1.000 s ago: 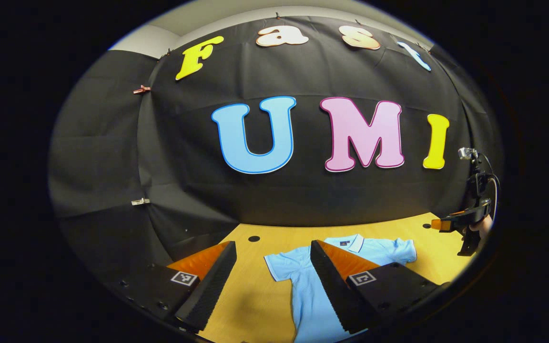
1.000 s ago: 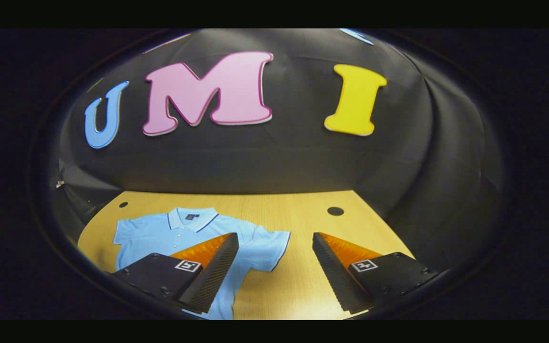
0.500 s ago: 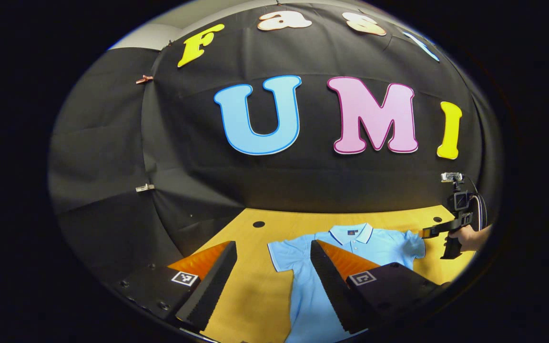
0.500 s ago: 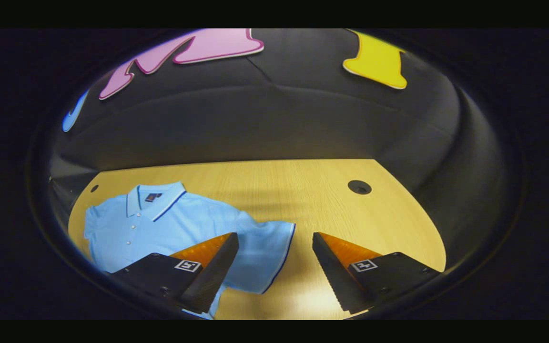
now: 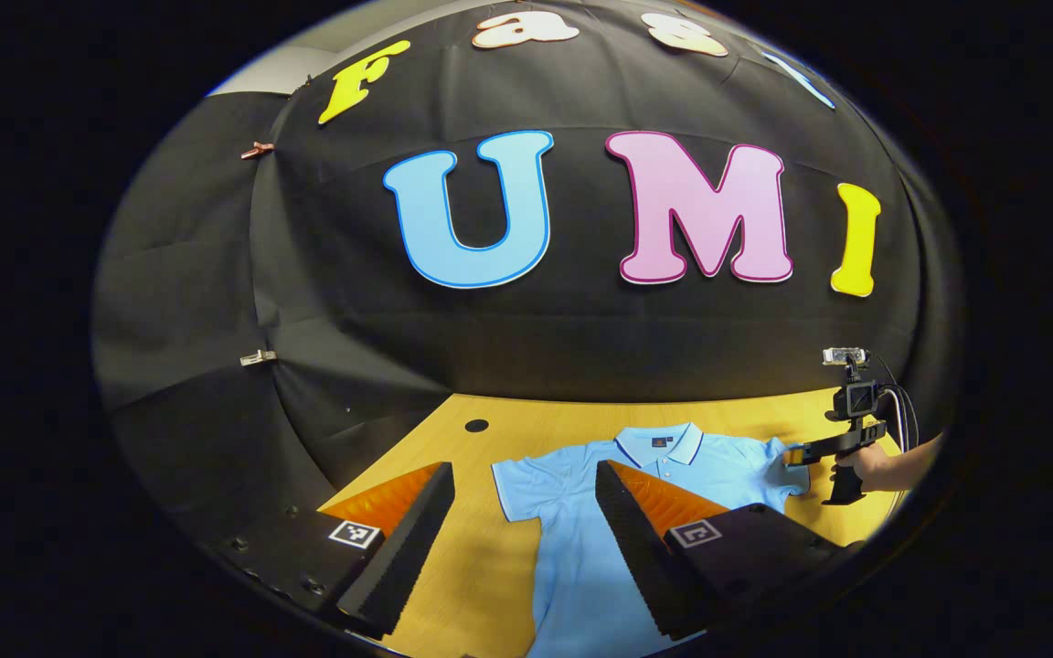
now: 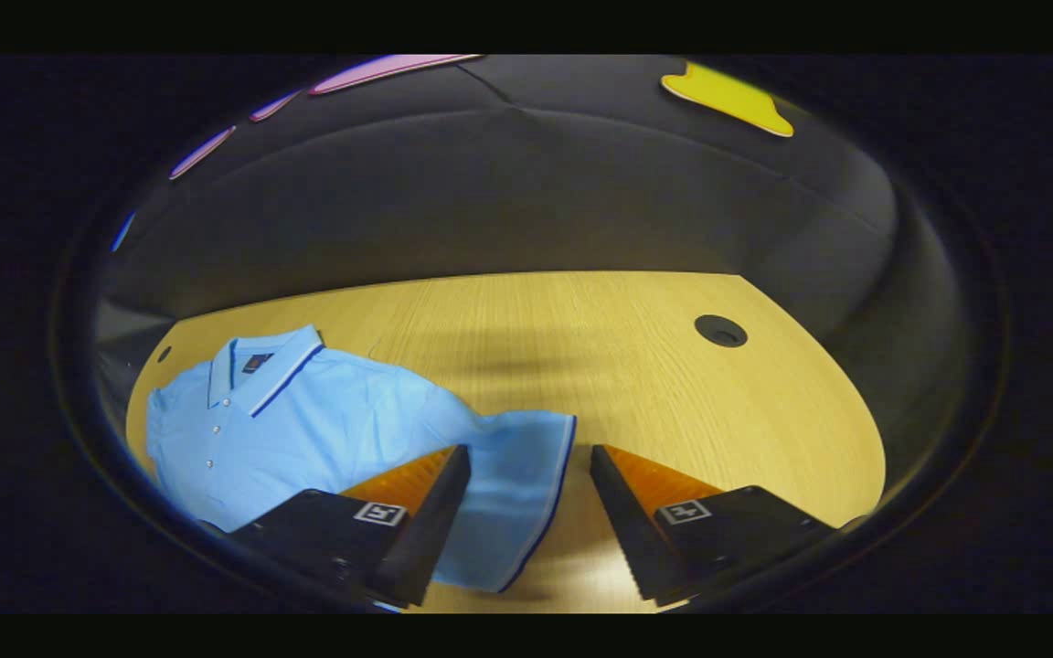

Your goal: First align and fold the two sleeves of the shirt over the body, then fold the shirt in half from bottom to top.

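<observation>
Both the left gripper [image 5: 524, 512] and the right gripper [image 6: 526, 498] are spread wide above the light blue polo shirt [image 6: 307, 429], holding nothing, over the wooden table [image 6: 673, 402].

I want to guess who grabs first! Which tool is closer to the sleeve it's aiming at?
Right. The right tool has its open fingers around the sleeve hem; the left tool hangs open short of its sleeve.

No legible txt I can make out. Square coded markers on my fingers [image 5: 352, 534] [image 6: 380, 513], patterns only, no chars. Small dark patch inside shirt [image 6: 307, 429] collar, too small/blurry to read.
</observation>
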`<state>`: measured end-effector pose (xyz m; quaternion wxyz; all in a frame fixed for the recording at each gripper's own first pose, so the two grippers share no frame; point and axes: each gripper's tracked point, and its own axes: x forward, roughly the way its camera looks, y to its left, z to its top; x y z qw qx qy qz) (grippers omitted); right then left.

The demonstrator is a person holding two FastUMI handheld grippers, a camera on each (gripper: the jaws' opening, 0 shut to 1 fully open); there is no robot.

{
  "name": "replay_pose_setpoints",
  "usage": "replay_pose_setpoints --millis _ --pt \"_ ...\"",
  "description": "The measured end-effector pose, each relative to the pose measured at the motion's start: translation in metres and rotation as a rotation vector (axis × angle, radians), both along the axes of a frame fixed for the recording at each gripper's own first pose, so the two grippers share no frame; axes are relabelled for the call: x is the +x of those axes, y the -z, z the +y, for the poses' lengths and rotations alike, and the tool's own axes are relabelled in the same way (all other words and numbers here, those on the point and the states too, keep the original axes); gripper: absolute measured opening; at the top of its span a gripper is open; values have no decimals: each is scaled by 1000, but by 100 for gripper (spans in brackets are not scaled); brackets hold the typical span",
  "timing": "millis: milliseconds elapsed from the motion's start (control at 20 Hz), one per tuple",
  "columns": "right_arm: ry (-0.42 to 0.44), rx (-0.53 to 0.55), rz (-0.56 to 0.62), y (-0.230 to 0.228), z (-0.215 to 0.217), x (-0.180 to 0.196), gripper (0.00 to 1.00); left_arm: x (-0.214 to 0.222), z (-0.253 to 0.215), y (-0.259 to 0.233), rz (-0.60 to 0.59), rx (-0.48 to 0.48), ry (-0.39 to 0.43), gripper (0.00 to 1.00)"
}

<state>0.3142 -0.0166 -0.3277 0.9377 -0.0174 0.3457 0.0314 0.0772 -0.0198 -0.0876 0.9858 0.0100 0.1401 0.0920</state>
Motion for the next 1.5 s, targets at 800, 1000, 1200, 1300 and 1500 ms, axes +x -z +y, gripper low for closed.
replay_pose_setpoints --millis 800,1000,1200,1300,1500 --pt "-90 -84 -110 -52 25 2 5 -2 9 20 15 -46 -17 99" --pt "-183 -143 -171 -84 74 0 11 -9 17 25 13 -68 -29 99" --pt "-284 -138 -179 -92 144 -19 5 -21 30 31 20 -91 -45 99" --pt "-332 -156 -183 -90 174 -28 5 -25 38 34 18 -102 -53 99" --pt "-426 -105 -128 -72 240 -64 2 -32 57 39 19 -119 -70 99"
